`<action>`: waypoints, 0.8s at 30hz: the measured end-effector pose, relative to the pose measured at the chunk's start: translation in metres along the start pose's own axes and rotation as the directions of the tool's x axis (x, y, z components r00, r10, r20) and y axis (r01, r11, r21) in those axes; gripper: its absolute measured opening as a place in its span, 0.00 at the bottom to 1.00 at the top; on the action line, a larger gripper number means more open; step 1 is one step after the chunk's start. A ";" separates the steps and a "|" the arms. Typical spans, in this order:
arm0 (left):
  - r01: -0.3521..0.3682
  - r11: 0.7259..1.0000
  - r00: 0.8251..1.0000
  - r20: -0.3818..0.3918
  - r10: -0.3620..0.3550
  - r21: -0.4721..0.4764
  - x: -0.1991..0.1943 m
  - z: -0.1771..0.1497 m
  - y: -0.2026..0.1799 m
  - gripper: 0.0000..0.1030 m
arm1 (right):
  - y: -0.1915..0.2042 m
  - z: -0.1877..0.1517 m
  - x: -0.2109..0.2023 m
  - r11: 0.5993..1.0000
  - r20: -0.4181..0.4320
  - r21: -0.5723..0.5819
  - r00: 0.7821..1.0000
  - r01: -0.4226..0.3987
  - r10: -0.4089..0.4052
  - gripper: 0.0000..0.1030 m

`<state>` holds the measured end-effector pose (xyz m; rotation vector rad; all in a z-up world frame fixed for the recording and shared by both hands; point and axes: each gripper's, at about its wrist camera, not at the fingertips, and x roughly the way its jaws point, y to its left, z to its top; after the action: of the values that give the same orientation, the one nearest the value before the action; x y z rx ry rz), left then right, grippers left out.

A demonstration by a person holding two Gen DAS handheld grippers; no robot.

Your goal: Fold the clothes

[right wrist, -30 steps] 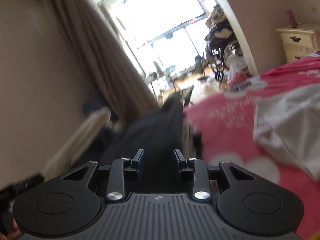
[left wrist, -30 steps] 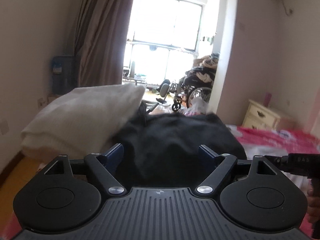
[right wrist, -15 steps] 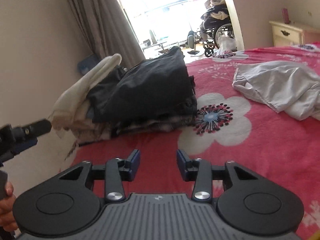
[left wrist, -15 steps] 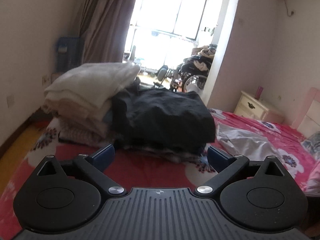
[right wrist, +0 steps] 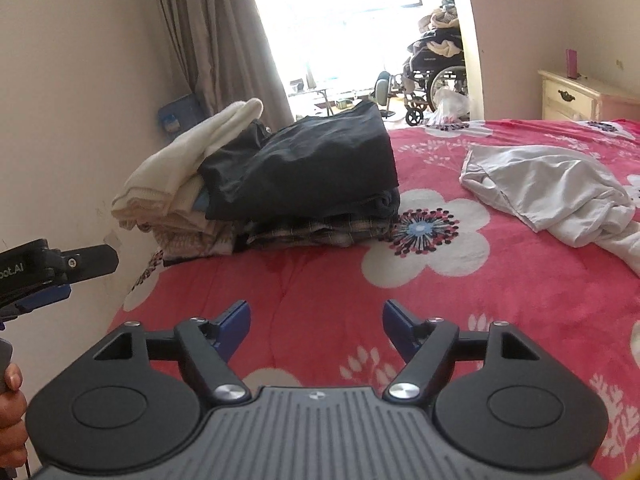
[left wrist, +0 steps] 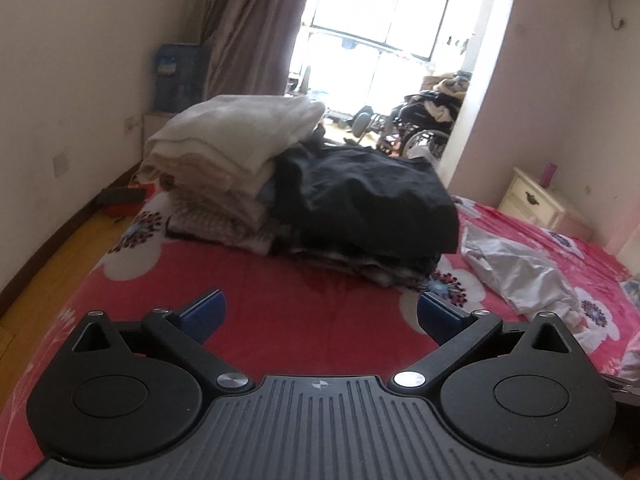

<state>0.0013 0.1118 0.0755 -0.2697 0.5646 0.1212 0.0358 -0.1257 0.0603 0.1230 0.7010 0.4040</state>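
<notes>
A folded black garment (left wrist: 372, 200) (right wrist: 316, 164) tops a pile of folded dark clothes on the red flowered bed (left wrist: 280, 288) (right wrist: 500, 300). Beside it on the left is a stack of folded cream clothes (left wrist: 236, 140) (right wrist: 180, 160). A crumpled light grey garment (left wrist: 516, 268) (right wrist: 548, 184) lies unfolded to the right of the piles. My left gripper (left wrist: 320, 312) is open and empty, well short of the piles. My right gripper (right wrist: 316, 320) is open and empty above the bedspread; the left gripper also shows at its left edge (right wrist: 48, 272).
A cream nightstand (left wrist: 536, 200) (right wrist: 576, 96) stands at the right wall. A wheelchair (right wrist: 436, 72) with clothes on it is by the window. A curtain (left wrist: 248, 28) and a blue box (left wrist: 176, 76) are at the left wall, wooden floor (left wrist: 60, 248) left of the bed.
Both grippers have pulled back from the black garment, which now rests on the pile. Both jaws have opened wider, the right most clearly.
</notes>
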 end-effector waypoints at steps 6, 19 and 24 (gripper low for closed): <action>-0.015 1.000 1.000 -0.024 0.015 0.010 0.006 -0.006 -0.002 1.00 | 0.007 -0.003 0.002 0.999 -0.009 -0.030 0.999 0.030 -0.030 0.81; -0.060 0.996 0.997 -0.051 0.064 0.064 0.012 -0.011 -0.011 1.00 | 0.006 -0.005 0.010 0.996 -0.013 -0.038 0.997 0.081 -0.082 0.91; -0.123 0.988 0.991 -0.034 0.127 0.092 0.012 -0.011 -0.013 1.00 | 0.012 -0.002 0.009 0.994 0.002 -0.062 0.996 0.090 -0.090 0.94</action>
<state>0.0081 0.0966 0.0637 -0.1496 0.6244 0.2120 0.0367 -0.1114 0.0561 0.0324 0.6912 0.3393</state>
